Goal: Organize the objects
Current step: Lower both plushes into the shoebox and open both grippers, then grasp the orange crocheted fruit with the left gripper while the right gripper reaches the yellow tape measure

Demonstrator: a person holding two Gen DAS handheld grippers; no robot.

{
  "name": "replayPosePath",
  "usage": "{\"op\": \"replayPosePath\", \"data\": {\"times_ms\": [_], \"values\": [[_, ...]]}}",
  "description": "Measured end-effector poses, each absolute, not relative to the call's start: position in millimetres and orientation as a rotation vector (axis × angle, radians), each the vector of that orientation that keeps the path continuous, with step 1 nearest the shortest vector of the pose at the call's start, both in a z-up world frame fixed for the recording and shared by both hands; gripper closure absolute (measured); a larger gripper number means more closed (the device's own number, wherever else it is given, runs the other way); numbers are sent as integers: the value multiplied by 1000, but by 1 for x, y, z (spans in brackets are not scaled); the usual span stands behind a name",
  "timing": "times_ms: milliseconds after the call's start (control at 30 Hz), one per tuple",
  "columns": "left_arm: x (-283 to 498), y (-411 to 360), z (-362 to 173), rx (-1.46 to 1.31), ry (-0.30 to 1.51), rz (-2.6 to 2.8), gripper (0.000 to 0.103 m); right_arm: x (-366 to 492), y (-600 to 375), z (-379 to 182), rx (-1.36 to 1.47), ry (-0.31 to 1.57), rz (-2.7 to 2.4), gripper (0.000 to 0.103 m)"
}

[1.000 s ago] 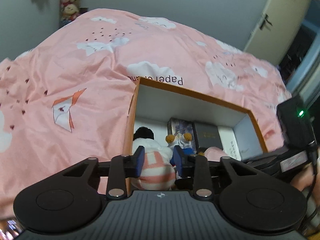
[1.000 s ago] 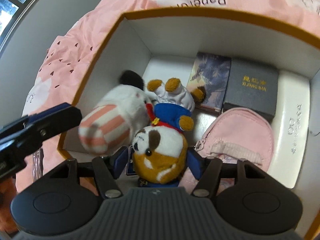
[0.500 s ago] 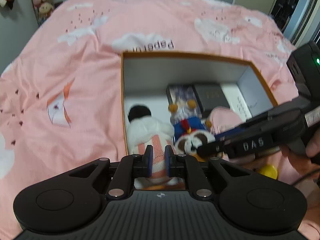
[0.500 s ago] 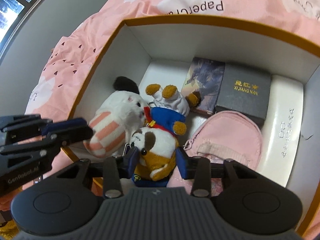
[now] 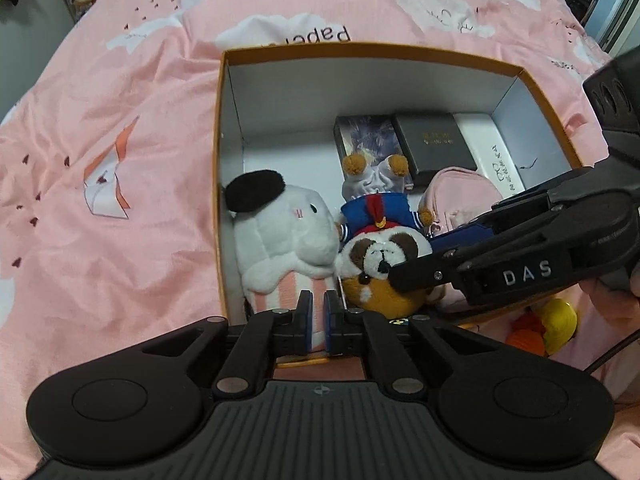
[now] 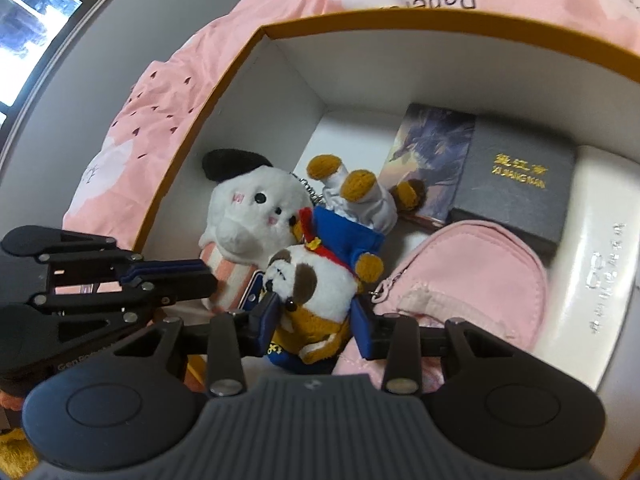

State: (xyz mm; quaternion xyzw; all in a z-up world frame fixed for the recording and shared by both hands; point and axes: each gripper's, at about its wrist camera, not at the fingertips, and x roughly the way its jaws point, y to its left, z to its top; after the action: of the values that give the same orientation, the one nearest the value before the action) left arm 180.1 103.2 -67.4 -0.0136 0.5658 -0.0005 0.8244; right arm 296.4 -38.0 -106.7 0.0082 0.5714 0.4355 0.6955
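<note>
An orange-rimmed white box [image 5: 224, 128] [image 6: 224, 80] sits on a pink bedspread. Inside lie a white plush with a black beret and striped body [image 5: 280, 236] [image 6: 244, 208], and a brown-and-white plush in a blue sailor top [image 5: 380, 252] [image 6: 320, 276], upside down. My left gripper [image 5: 315, 316] is shut and empty at the box's near edge, above the white plush's striped end; it shows in the right wrist view [image 6: 208, 276]. My right gripper [image 6: 316, 316] is shut on the brown plush's head and reaches in from the right [image 5: 412, 264].
A pink zip pouch [image 6: 464, 280], a dark grey box with gold lettering [image 6: 516, 192], a picture-printed box [image 6: 428, 156] and a white box [image 6: 596, 280] also lie in the orange box. Yellow and orange plush pieces [image 5: 548, 324] lie on the bed at the right.
My left gripper let go of the white plush, shut empty and lifted back above the box edge. The white plush now rests in the box. My right gripper still holds the brown plush.
</note>
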Motion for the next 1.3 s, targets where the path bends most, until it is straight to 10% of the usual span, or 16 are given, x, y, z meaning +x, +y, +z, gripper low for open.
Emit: {"op": "replayPosePath", "data": {"times_ms": [1300], "values": [[83, 12, -46, -24, 717, -289, 86, 138, -184, -24, 32, 768, 543, 57]]}}
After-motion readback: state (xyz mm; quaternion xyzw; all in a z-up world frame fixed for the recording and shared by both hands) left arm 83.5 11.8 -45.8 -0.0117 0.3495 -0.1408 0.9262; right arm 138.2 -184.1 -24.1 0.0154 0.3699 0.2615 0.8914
